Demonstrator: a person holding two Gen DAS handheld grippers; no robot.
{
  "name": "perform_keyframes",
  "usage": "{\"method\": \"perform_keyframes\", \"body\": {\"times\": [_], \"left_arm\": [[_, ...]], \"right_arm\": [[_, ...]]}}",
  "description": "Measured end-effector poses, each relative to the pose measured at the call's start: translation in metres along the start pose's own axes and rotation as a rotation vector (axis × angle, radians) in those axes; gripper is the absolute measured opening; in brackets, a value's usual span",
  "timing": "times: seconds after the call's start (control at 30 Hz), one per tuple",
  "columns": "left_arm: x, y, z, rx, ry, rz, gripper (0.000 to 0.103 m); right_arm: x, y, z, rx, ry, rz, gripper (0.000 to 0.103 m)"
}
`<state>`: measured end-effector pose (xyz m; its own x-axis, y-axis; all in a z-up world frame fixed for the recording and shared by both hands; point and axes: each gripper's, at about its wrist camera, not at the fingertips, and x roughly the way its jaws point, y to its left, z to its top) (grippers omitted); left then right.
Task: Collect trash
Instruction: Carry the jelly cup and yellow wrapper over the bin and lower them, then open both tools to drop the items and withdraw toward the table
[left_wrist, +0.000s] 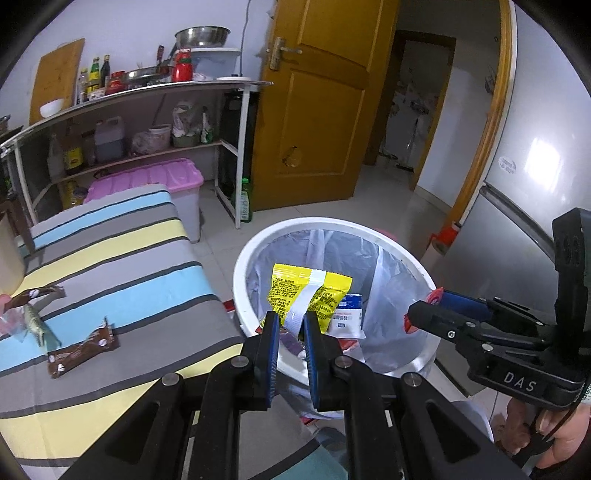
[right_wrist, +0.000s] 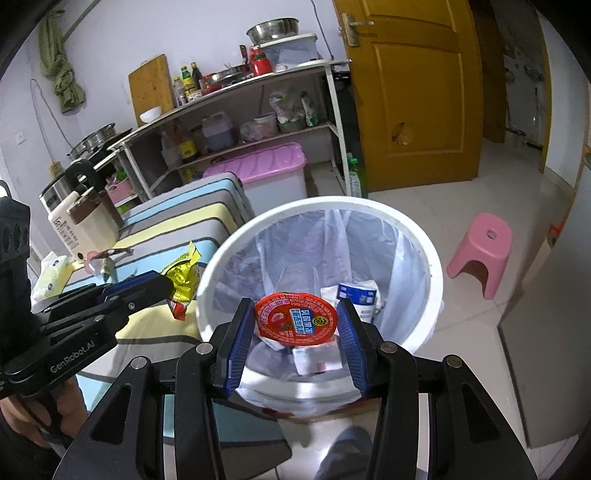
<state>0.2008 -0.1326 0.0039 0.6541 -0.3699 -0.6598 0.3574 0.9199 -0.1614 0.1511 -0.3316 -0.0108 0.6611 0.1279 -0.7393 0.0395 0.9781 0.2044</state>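
My left gripper (left_wrist: 290, 325) is shut on a yellow snack bag (left_wrist: 308, 293) and holds it at the near rim of the white trash bin (left_wrist: 251, 251). My right gripper (right_wrist: 295, 317) is shut on a round red jelly cup (right_wrist: 295, 317) and holds it over the bin (right_wrist: 417, 229). The bin has a clear liner and holds white cartons (right_wrist: 356, 291). Two brown wrappers (left_wrist: 83, 349) and a clear wrapper (left_wrist: 35, 323) lie on the striped tablecloth (left_wrist: 122, 266). The right gripper shows in the left wrist view (left_wrist: 421, 312), the left gripper in the right wrist view (right_wrist: 162, 282).
A pink stool (right_wrist: 480, 251) stands on the tiled floor right of the bin. A pink-lidded storage box (left_wrist: 162, 181) and a metal shelf rack (left_wrist: 147, 103) stand behind the table. A fridge (left_wrist: 517, 184) is at the right. A white bottle (right_wrist: 81, 225) and tissue pack (right_wrist: 51, 273) sit on the table.
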Motion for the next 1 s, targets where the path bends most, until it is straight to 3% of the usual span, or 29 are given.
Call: {"method": "perform_keyframes", "body": {"times": [0.6,0.77,1.0], "left_arm": [[0.041,-0.009,0.007,0.01,0.052,-0.046,0.015],[0.041,-0.007,0.007,-0.003,0.048,-0.059,0.022],[0.025,-0.004,0.006,-0.009,0.016,-0.051,0.023]], "right_arm": [[0.023,-0.019,-0.003,0.026,0.056,-0.031,0.05],[0.022,-0.02,-0.002,0.031,0.045,-0.033,0.051],[0.014,-0.016,-0.003,0.025,0.029,-0.035,0.052]]}}
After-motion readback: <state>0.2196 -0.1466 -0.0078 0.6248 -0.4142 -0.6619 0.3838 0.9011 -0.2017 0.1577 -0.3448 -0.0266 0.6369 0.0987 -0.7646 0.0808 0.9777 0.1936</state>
